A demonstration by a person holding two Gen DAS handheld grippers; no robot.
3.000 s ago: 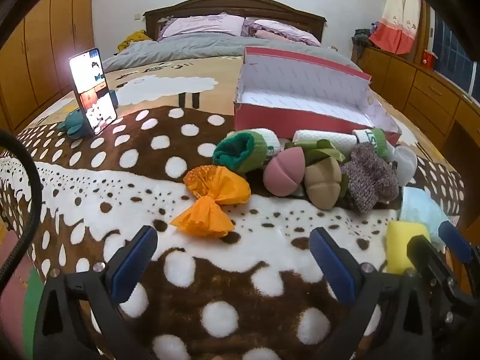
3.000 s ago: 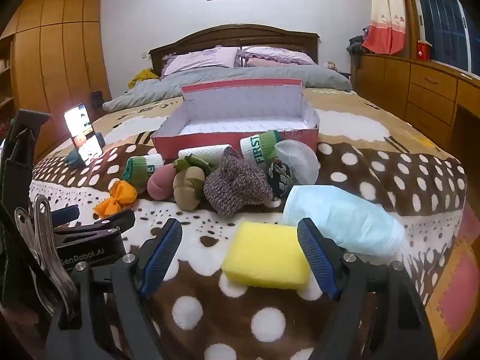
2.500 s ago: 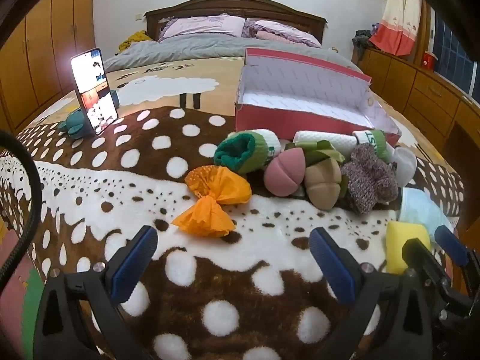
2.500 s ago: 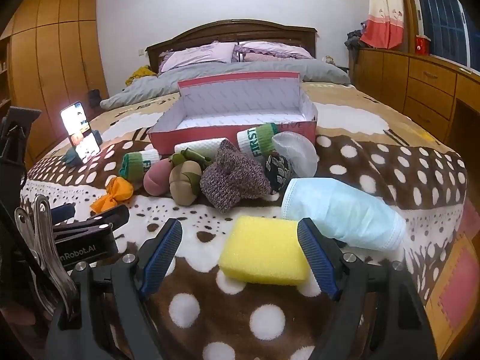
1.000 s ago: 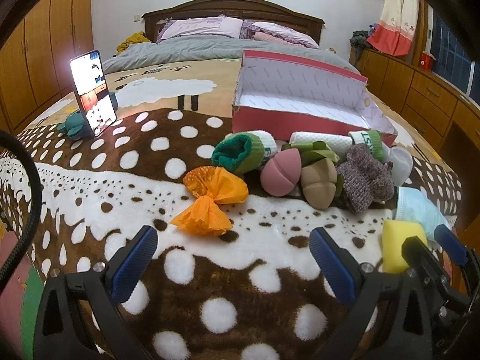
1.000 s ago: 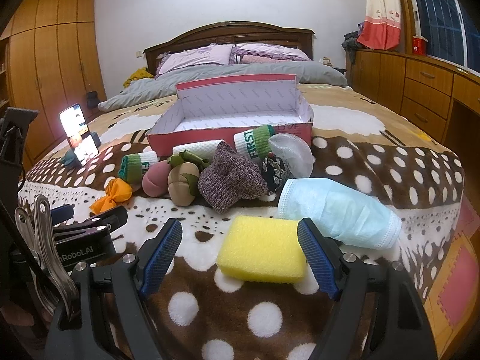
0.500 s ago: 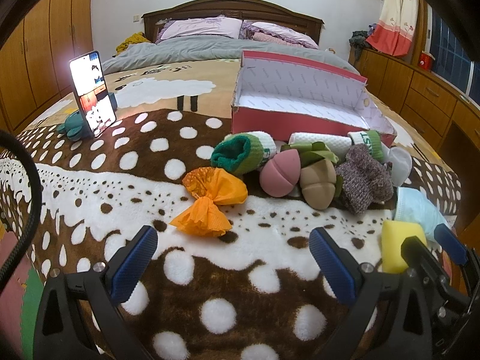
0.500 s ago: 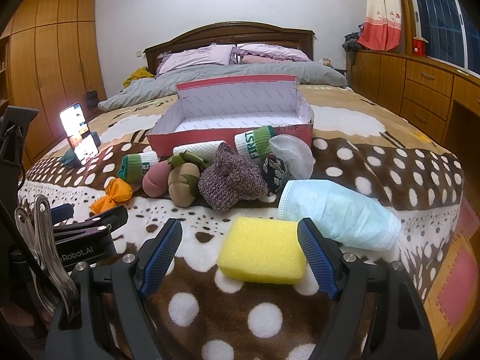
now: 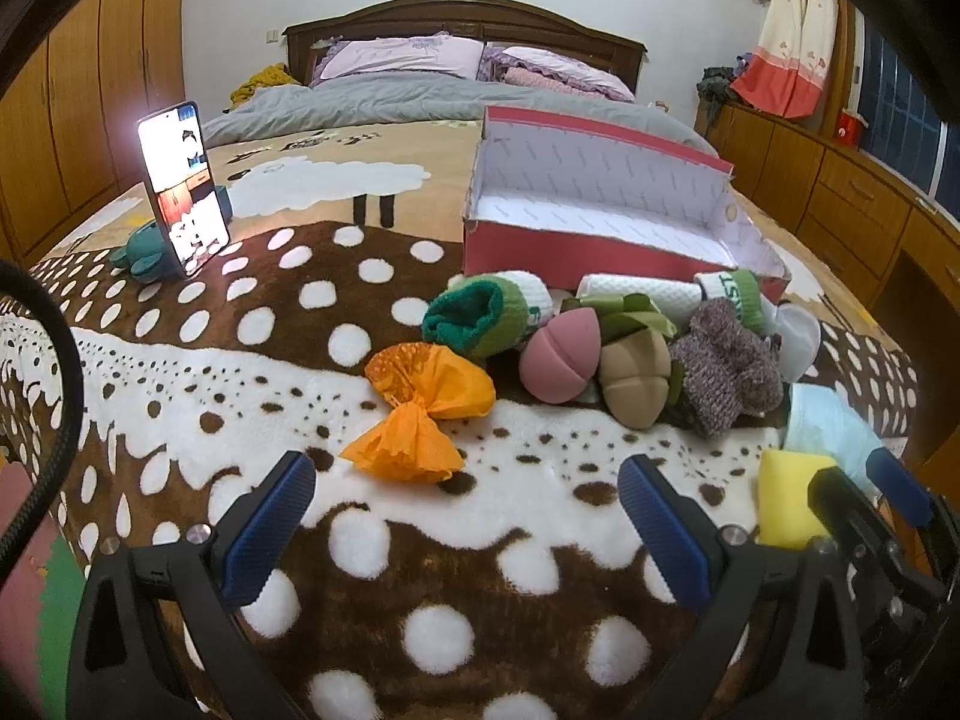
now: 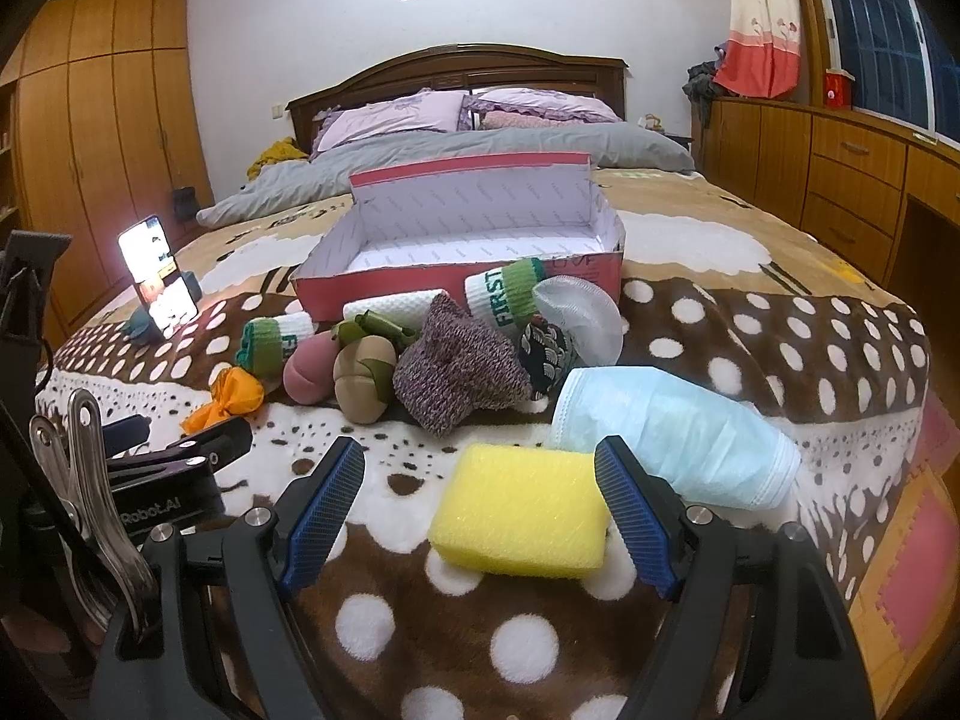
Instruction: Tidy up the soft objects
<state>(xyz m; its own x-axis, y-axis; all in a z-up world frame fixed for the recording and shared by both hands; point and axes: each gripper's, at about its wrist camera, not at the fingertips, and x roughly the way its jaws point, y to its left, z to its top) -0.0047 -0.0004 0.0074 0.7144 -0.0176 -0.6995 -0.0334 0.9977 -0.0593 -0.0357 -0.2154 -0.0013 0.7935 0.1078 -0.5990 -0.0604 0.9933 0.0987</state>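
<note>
Soft items lie in a row on the spotted blanket in front of an open red box (image 9: 540, 246) (image 10: 420, 294). An orange cloth bundle (image 9: 420, 414) lies just ahead of my left gripper (image 9: 474, 516), which is open and empty. A yellow sponge (image 10: 522, 516) lies between the fingers of my right gripper (image 10: 480, 510), which is open. Behind it are a blue face mask (image 10: 672, 438), a purple knitted sock (image 10: 456, 372), pink (image 9: 558, 354) and tan (image 9: 633, 372) plush pieces, and green-white rolled socks (image 9: 480, 312).
A lit phone (image 9: 180, 186) stands on a teal holder at the left. The bed's pillows and headboard are behind the box. Wooden wardrobes line the left and drawers the right. The blanket's edge drops off at the right near the mask.
Both views have shifted only slightly. The right gripper sits a little closer around the sponge. Nothing was taken hold of.
</note>
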